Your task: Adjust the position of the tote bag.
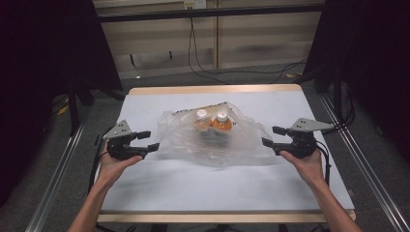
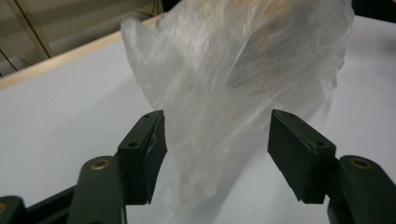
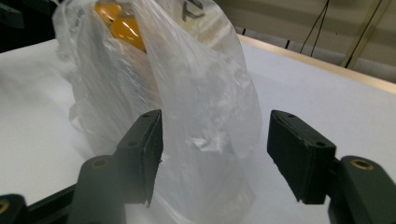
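Both the left tool (image 1: 146, 141) and the right tool (image 1: 273, 136) gape wide, each straddling an edge of the thin plastic bag (image 1: 212, 137) mid-desk (image 1: 145, 183). Flimsy, slippery film; bottles (image 1: 221, 122) inside add weight. Pinch bunched edges.

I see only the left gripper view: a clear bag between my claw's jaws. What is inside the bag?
Observer: In the high view, two bottles with white caps stand inside the plastic bag; at least one holds orange liquid.
Operator: Where is the other claw?
Observer: The right claw is at the bag's opposite side, jaws open.
Operator: Does it have plastic between its jaws?
Observer: Yes, in the right gripper view a fold of the bag lies between its open jaws, not pinched.
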